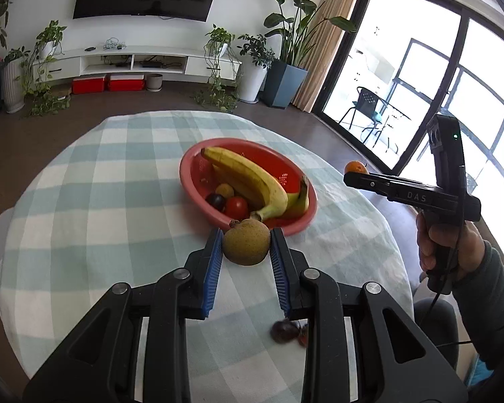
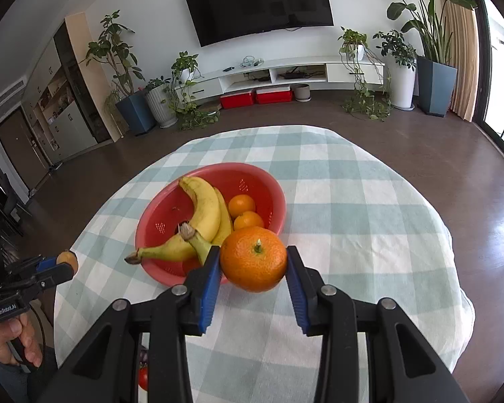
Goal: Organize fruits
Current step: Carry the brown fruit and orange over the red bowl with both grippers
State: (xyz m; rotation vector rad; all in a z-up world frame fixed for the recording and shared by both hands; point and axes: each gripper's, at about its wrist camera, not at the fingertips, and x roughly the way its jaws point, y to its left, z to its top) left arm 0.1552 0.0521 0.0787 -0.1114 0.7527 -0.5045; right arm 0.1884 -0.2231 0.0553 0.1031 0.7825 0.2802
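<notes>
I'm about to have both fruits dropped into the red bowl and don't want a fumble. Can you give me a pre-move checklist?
1. Left claw shut on the brown fruit: ok.
2. Right claw shut on the orange: ok.
3. Both fruits lifted off the checked tablecloth: ok.
4. Free space in the red bowl: ok, though the bananas fill much of it.
5. Claws apart from each other: ok.

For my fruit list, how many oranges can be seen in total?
3. One orange is held in the right gripper. Two smaller oranges lie in the red basket beside the bananas. More may be hidden under them.
</notes>
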